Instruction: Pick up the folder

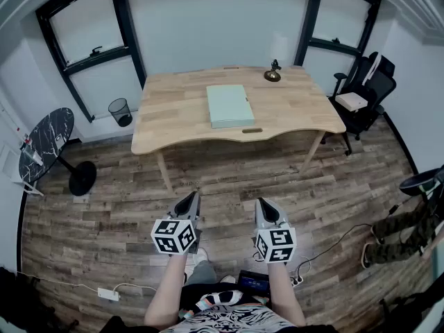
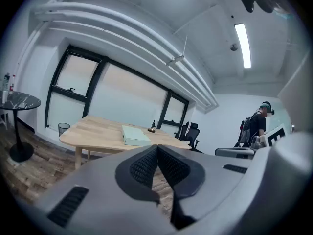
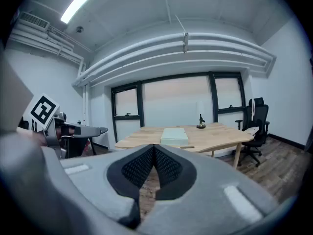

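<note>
Tools: left tool (image 1: 193,198) and right tool (image 1: 262,204) pressed together, empty.
Folder (image 1: 229,105): on far bench (image 1: 173,116); approach, spread one tool first.

**Head view:** taken from high above the floor (image 1: 229,165), facing forward and steeply down. The desk (image 1: 298,106) lies well ahead, and the left gripper (image 1: 193,195) and right gripper (image 1: 261,201) sit close below the lens.

**Left gripper view:** low, looking along its closed jaws towards the desk's front left corner from well back.

**Right gripper view:** low, facing the desk's front edge almost squarely from equally far.

All three views share the desk, the folder (image 1: 229,105) and the windows (image 1: 90,33).
</note>
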`<move>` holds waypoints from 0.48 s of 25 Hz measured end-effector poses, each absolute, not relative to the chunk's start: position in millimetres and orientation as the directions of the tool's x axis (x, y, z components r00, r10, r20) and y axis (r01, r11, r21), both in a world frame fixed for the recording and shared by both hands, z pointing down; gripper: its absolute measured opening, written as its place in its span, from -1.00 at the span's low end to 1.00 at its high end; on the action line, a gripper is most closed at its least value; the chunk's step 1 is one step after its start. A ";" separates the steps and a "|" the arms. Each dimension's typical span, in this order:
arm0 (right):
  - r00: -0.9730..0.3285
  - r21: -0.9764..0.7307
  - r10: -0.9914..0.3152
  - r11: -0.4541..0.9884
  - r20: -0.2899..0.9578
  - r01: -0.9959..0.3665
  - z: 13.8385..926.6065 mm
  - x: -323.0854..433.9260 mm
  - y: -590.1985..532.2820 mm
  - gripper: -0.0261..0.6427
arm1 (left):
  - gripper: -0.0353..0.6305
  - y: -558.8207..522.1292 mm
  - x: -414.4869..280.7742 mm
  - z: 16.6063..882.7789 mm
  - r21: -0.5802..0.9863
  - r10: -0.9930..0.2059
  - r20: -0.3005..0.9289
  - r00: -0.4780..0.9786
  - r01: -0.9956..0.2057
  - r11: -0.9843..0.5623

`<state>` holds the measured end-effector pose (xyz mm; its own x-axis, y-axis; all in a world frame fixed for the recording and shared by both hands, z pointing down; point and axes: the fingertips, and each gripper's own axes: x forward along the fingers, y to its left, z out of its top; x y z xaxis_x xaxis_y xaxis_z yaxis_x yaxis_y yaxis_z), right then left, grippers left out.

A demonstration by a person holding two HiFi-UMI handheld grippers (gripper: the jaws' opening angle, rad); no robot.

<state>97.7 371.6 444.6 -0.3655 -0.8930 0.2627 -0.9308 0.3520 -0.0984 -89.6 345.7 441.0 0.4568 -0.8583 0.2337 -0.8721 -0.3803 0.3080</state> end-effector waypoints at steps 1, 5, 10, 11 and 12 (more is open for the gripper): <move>-0.365 -0.096 -0.894 0.352 0.261 -0.931 443.7 98.0 372.9 -0.91 | -0.87 346.0 -88.9 440.4 0.299 -0.859 0.236 0.455 -0.875 -0.382; -0.359 -0.094 -0.896 0.346 0.262 -0.933 444.3 103.8 379.4 -0.91 | -0.87 348.4 -81.9 438.3 0.291 -0.854 0.238 0.463 -0.872 -0.392; -0.349 -0.100 -0.902 0.335 0.254 -0.937 443.1 113.7 381.2 -0.91 | -0.88 348.4 -73.1 431.8 0.318 -0.850 0.213 0.482 -0.857 -0.406; -0.346 -0.109 -0.905 0.329 0.247 -0.938 442.6 115.6 380.1 -0.91 | -0.87 346.9 -72.3 431.8 0.319 -0.850 0.212 0.483 -0.856 -0.406; -0.341 -0.117 -0.908 0.322 0.244 -0.939 443.2 117.5 378.9 -0.91 | -0.87 345.3 -71.6 432.6 0.320 -0.849 0.213 0.483 -0.856 -0.406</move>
<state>117.5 378.9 443.2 -0.3415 -0.9077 0.2437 -0.9395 0.3220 -0.1170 -71.6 345.3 432.6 0.4831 -0.8492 0.2133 -0.8557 -0.4063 0.3203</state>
